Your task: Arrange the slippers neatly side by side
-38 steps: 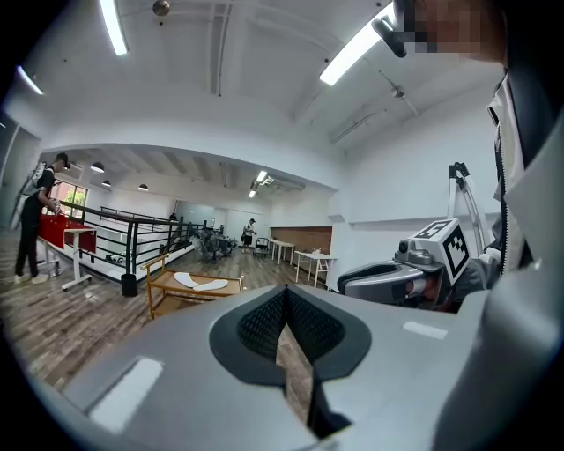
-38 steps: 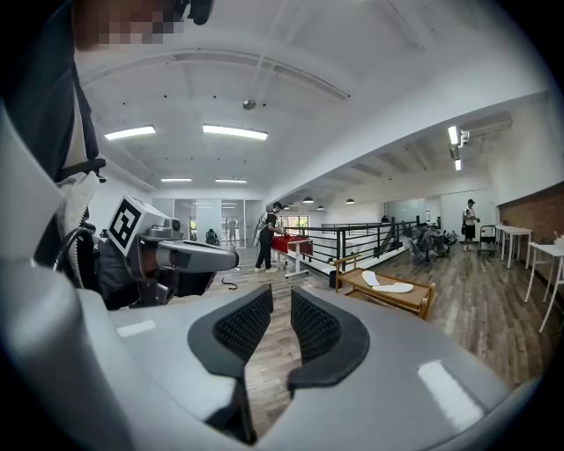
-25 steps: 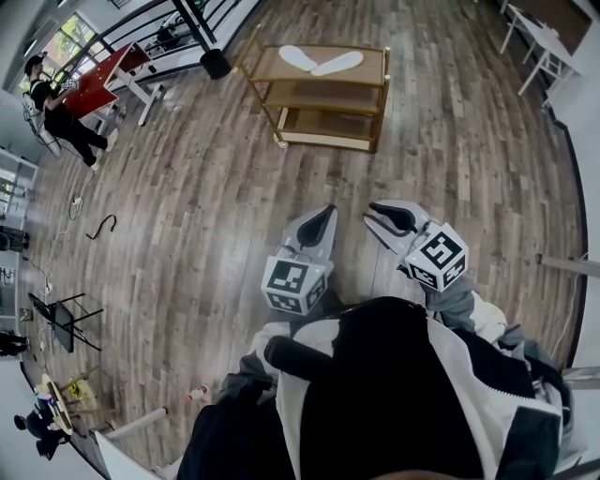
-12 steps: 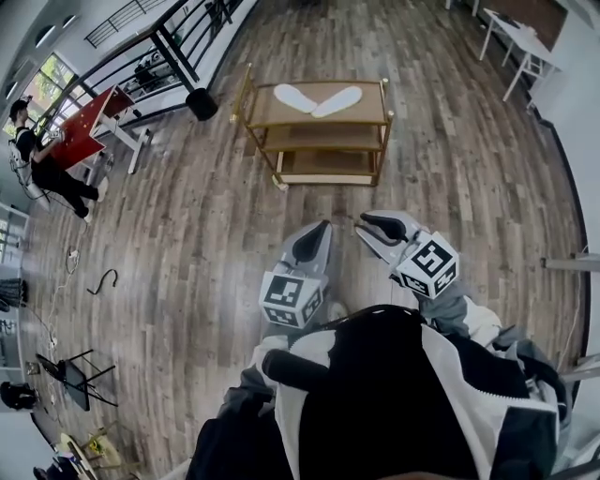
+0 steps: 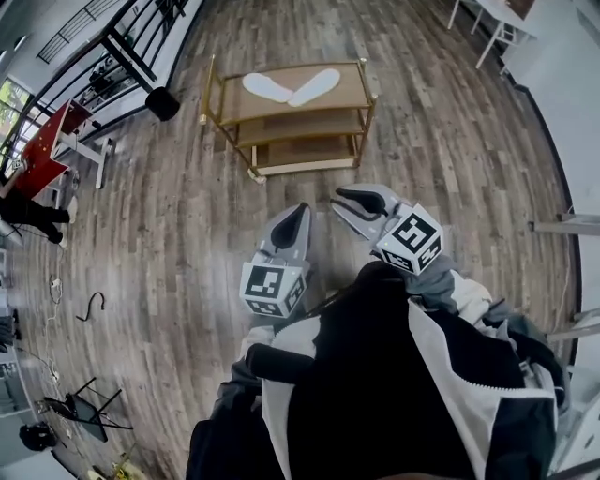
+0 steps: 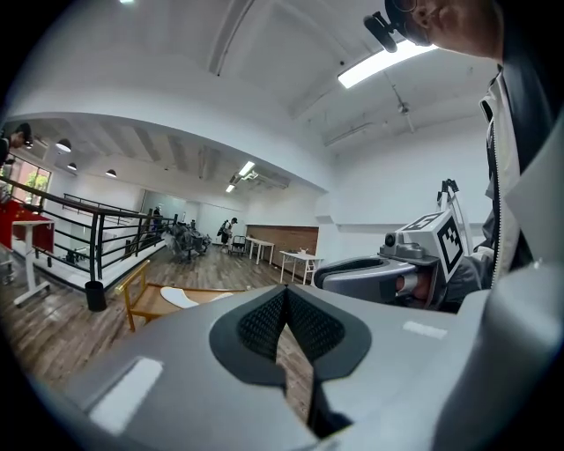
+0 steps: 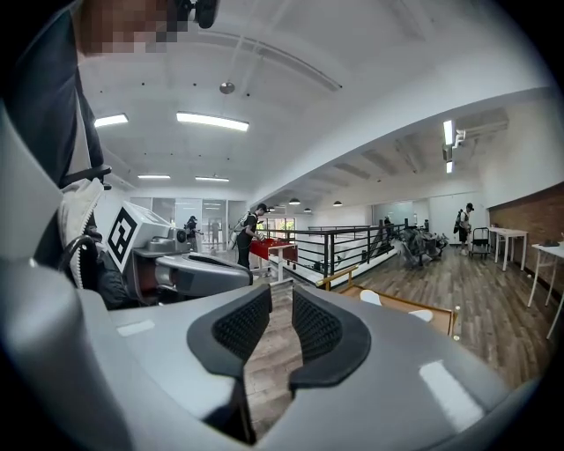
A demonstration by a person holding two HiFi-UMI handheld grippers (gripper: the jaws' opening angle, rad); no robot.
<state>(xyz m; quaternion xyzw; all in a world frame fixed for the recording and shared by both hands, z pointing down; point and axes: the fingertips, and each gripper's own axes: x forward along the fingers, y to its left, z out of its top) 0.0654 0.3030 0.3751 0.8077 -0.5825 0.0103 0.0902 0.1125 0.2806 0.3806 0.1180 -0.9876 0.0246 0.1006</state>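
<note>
Two white slippers [image 5: 267, 88] [image 5: 316, 86] lie on the top shelf of a wooden three-tier cart [image 5: 281, 131], their toes meeting in a V. Both grippers hang in the air over the wooden floor, well short of the cart and pointing toward it. My left gripper [image 5: 298, 214] is shut with nothing in it [image 6: 284, 330]. My right gripper [image 5: 349, 197] stands a little open, and only floor shows in the gap [image 7: 282, 326]. The left gripper view shows one slipper [image 6: 181, 298] on the cart [image 6: 132, 295]; the right gripper view shows both slippers [image 7: 370, 298] [image 7: 421, 314].
A black railing [image 5: 122, 47] and a round black base [image 5: 161, 101] stand left of the cart. A red table [image 5: 42, 159] with a person beside it is at far left. White tables [image 5: 497, 19] stand at the back right. A cable [image 5: 89, 305] lies on the floor.
I have walked toward the cart, which now sits closer and further left in the head view. Both grippers travelled along with me, and their jaws look unchanged.
</note>
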